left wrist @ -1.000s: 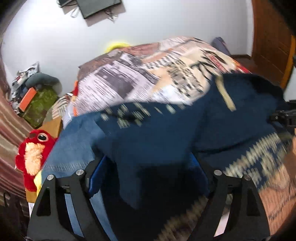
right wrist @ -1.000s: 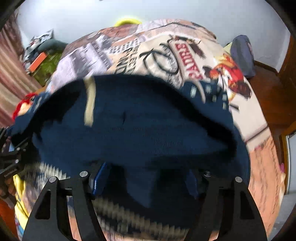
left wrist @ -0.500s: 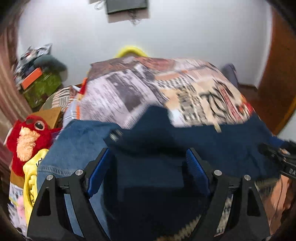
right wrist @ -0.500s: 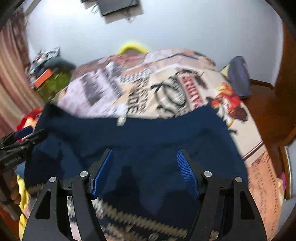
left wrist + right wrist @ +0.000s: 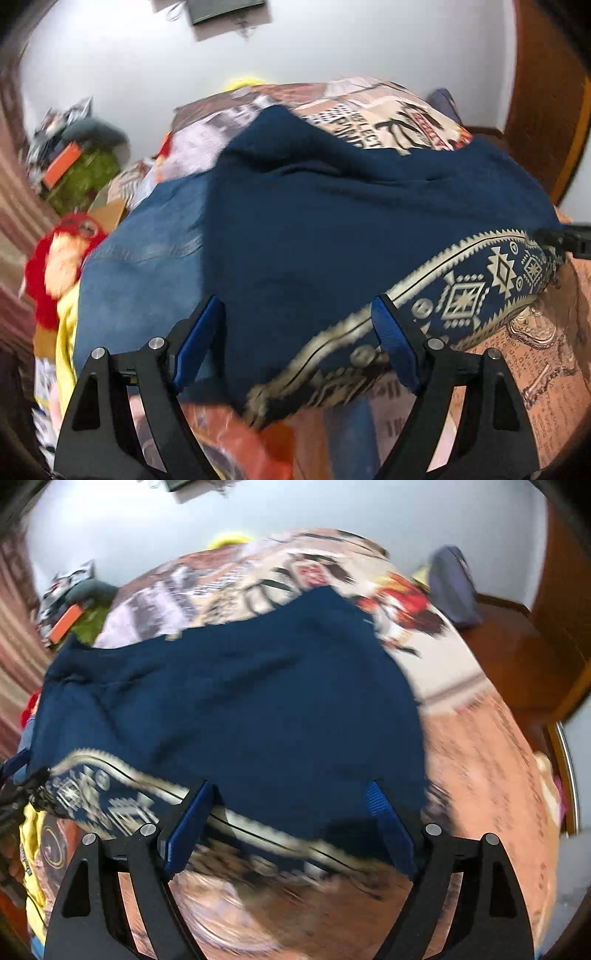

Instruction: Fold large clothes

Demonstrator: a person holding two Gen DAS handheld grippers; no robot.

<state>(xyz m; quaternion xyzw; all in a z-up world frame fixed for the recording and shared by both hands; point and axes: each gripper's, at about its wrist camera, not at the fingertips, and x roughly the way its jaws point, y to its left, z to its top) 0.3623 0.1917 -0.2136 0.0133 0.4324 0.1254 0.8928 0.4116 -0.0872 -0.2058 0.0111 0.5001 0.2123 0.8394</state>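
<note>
Bed with printed newspaper-pattern cover [image 5: 480,738] carries the navy knit garment with cream patterned hem [image 5: 240,701], spread flat across it. Looks like lay-out before the first fold; next move needs a hem or corner grip. Left claw [image 5: 295,347] and right claw [image 5: 288,823]: both wide open, holding nothing. Only left view shows blue denim [image 5: 140,266] beside it and red plush toy [image 5: 62,258].

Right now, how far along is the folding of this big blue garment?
Early. The blue garment lies spread over the bed, plain cloth covering most of its patterned band. Both the left gripper and right gripper stand wide open at its near edge, gripping nothing. No tidy fold shows yet; squaring and further folds remain.
</note>
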